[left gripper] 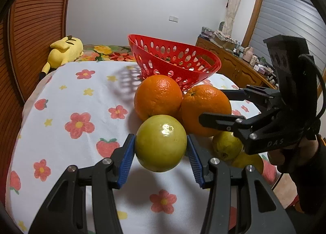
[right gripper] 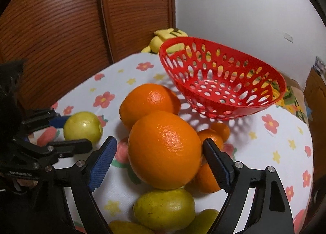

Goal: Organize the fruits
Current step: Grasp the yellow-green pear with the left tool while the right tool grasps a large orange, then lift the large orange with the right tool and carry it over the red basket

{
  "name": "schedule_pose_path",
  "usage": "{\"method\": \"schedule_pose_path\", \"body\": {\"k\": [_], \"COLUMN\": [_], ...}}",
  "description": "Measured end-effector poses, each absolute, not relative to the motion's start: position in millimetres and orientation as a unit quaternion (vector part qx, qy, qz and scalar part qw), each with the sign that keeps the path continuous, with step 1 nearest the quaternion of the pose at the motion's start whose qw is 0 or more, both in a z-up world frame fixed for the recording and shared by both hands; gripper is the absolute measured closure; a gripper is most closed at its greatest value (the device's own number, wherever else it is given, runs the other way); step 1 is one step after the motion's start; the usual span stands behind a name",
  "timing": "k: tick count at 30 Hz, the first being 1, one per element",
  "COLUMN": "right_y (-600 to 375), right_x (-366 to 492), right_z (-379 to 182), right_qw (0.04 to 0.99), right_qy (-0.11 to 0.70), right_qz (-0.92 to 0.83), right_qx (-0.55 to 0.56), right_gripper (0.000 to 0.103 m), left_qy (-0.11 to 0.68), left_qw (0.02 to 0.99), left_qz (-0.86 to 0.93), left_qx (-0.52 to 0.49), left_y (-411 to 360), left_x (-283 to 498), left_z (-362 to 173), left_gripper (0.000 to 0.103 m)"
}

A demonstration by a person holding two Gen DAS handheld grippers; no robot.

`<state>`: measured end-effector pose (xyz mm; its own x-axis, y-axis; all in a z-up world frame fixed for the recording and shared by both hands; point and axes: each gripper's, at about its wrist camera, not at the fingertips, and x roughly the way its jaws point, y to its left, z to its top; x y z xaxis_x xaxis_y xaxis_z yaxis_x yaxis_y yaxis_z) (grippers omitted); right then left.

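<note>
My left gripper [left gripper: 161, 158] is shut on a yellow-green guava [left gripper: 161, 143], its blue pads touching both sides; the same guava shows in the right wrist view [right gripper: 82, 128]. My right gripper [right gripper: 160, 164] is open around a big orange [right gripper: 164, 149], pads a little apart from it; it also shows from the side in the left wrist view [left gripper: 214, 107]. A second orange [left gripper: 158, 97] [right gripper: 148, 101] lies beside it. More guavas [right gripper: 165, 209] and small tangerines [right gripper: 212, 134] lie nearby. An empty red perforated basket [left gripper: 212, 70] [right gripper: 281, 93] stands behind the fruit.
The fruit lies on a white cloth with flowers and strawberries [left gripper: 79, 99] over a table. A yellow plush toy [left gripper: 63, 52] lies at the far left by a wooden louvred door [left gripper: 34, 30]. A cluttered sideboard [left gripper: 240, 64] stands at the right.
</note>
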<state>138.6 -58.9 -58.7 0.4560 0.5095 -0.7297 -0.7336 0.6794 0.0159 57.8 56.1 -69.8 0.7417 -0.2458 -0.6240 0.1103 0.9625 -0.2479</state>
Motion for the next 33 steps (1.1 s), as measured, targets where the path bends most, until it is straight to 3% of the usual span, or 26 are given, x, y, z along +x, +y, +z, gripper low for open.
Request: {"method": "schedule_pose_path", "body": {"k": [18, 33], "right_y": [-43.4, -64.7], "right_x": [142.4, 139.8], "right_z": [-69.3, -42.9], "right_qw": [0.830, 0.840], "right_qy": [0.372, 0.356], "right_qz": [0.354, 0.382], "right_qx": [-0.218, -0.147], "right_gripper": [0.021, 0.022], "left_qy": [0.342, 0.329], "left_qw": [0.930, 0.935], "left_qz": [-0.090, -0.091], "left_qx": [-0.098, -0.098], "left_y": [56.7, 58.7], "left_x": [54.7, 53.7], "left_z": [-66.5, -55.4], "left_gripper": [0.054, 0.054]}}
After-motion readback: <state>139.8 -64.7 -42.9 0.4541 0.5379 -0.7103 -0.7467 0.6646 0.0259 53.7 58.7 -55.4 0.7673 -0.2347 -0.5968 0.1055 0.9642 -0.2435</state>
